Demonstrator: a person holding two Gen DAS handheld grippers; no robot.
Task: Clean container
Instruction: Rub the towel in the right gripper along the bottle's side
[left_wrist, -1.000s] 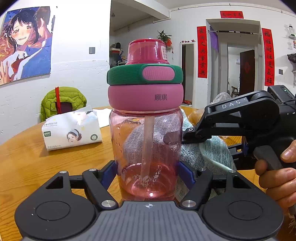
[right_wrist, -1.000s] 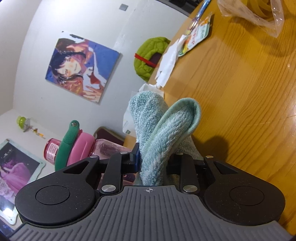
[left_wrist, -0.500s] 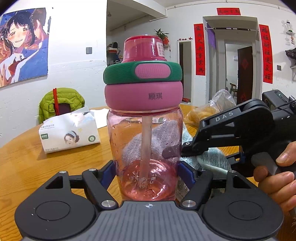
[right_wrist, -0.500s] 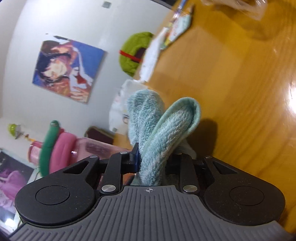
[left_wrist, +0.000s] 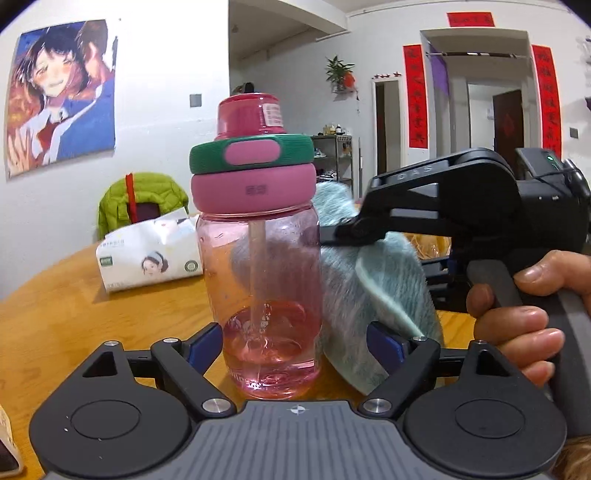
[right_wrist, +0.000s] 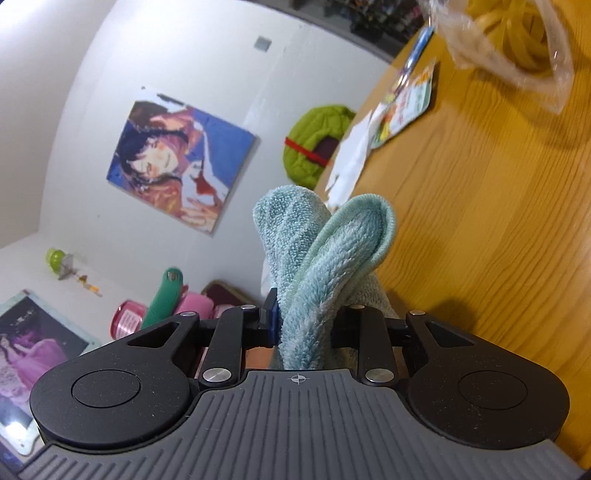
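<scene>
A clear pink water bottle (left_wrist: 264, 295) with a pink and green lid and a straw stands upright on the wooden table (left_wrist: 74, 314). My left gripper (left_wrist: 295, 343) is open around its base, with gaps on both sides. My right gripper (right_wrist: 306, 321) is shut on a folded light-blue towel (right_wrist: 332, 254). In the left wrist view the towel (left_wrist: 388, 295) presses against the bottle's right side. The bottle's lid (right_wrist: 166, 299) shows at the left of the right wrist view.
A tissue pack (left_wrist: 147, 254) lies on the table behind the bottle on the left. A green jacket (left_wrist: 144, 195) hangs on a chair beyond it. A plastic bag (right_wrist: 517, 48), a leaflet (right_wrist: 406, 103) and paper lie on the far table.
My left gripper has opened and drawn back from the bottle, which now stands free. The right gripper with the towel has risen along the bottle's right side.
</scene>
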